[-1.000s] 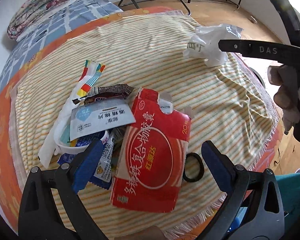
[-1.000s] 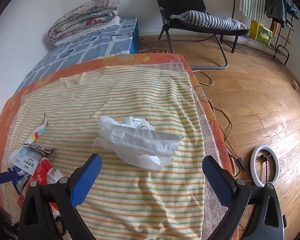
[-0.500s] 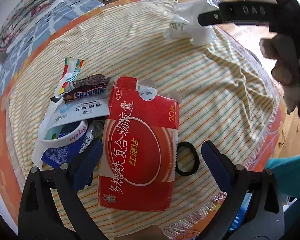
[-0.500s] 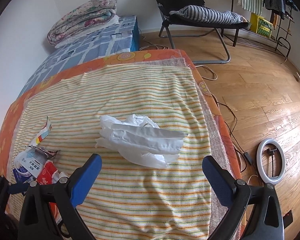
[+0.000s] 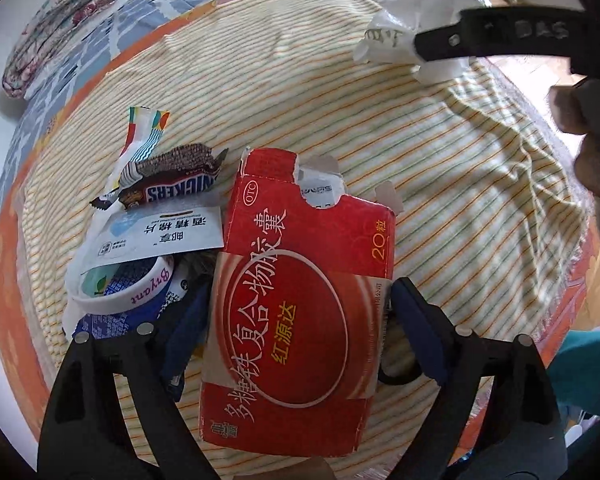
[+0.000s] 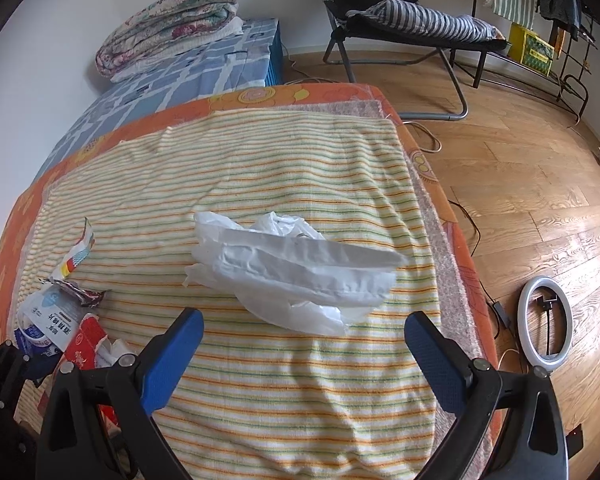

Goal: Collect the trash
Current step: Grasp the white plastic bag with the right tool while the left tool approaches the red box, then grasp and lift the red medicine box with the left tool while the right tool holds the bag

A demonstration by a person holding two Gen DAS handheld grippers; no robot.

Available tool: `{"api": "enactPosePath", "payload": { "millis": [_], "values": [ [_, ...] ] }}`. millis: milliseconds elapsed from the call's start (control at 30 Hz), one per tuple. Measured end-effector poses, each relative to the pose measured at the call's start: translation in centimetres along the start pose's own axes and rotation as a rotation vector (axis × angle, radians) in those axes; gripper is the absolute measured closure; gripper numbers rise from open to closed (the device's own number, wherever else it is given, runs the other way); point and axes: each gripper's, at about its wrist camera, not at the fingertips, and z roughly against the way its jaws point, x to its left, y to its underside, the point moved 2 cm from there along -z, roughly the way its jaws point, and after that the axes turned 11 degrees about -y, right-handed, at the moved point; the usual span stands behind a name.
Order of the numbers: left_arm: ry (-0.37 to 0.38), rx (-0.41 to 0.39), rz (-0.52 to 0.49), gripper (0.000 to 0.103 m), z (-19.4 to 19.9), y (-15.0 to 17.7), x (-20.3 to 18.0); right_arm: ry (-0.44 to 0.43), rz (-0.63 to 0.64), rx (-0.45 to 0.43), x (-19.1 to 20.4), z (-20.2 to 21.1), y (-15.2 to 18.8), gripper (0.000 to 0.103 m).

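A red medicine box (image 5: 300, 304) lies on the striped cloth (image 5: 284, 92) between the blue pads of my left gripper (image 5: 300, 320). The pads press its two sides. Left of it lie a Snickers wrapper (image 5: 176, 188), a white sachet (image 5: 160, 236), a white wristband (image 5: 120, 292) and a striped colourful wrapper (image 5: 144, 132). A crumpled white plastic bag (image 6: 292, 272) lies mid-cloth, just ahead of my open, empty right gripper (image 6: 300, 344). The bag also shows in the left wrist view (image 5: 412, 28).
A black ring (image 5: 396, 368) lies on the cloth, half hidden behind the box. The cloth ends near the right, over wooden floor (image 6: 540, 184) with a ring light (image 6: 546, 326). A folding chair (image 6: 400, 12) and folded quilts (image 6: 172, 20) stand beyond.
My left gripper has moved down and forward over the red box and its pads have closed in onto its sides. My right gripper has crept a little closer to the white bag.
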Motion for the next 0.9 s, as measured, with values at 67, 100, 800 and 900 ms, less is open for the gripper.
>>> {"api": "enactPosePath", "payload": {
  "millis": [67, 100, 800, 900],
  "values": [
    [0.013, -0.002, 0.016, 0.013, 0.1, -0.2, 0.3, -0.008, -0.012, 0.006, -0.1, -0.6, -0.2, 0.004],
    [0.019, -0.004, 0.022, 0.013, 0.2, -0.2, 0.3, -0.009, -0.019, 0.008, -0.3, -0.9, -0.3, 0.006],
    [0.148, -0.009, 0.123, 0.045, 2.5, 0.2, 1.7, -0.064, -0.032, -0.055, -0.3, -0.5, -1.6, 0.050],
    [0.170, -0.004, 0.144, 0.047, 2.8, 0.3, 1.9, -0.074, -0.033, -0.074, -0.3, 0.5, -1.6, 0.050]
  ]
}}
